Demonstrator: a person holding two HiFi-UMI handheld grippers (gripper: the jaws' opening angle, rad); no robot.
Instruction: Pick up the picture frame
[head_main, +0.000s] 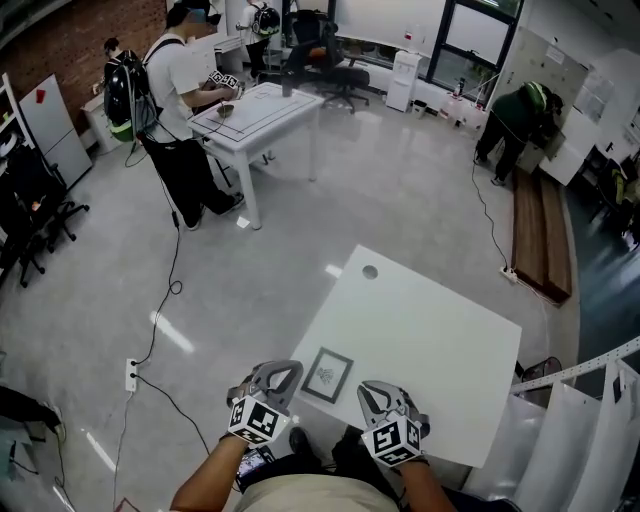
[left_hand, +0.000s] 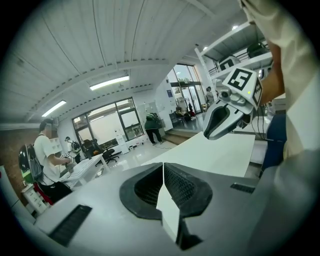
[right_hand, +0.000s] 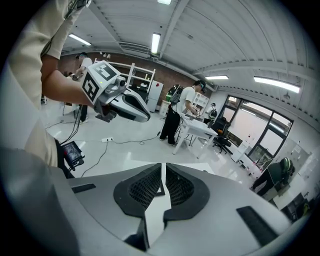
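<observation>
Left tongs (head_main: 281, 371), right tongs (head_main: 371, 391), frame (head_main: 328, 375) between

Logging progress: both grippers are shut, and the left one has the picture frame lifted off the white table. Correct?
Not lifted. The head view shows the picture frame lying flat on the white table, between the left gripper and the right gripper, held by neither. Both grippers are shut, as stated.

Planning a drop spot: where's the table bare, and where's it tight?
Bare: the whole white table beyond the picture frame, out to the round hole and the right edge. Crowded: only the near edge, where the frame lies between the left gripper and right gripper.
</observation>
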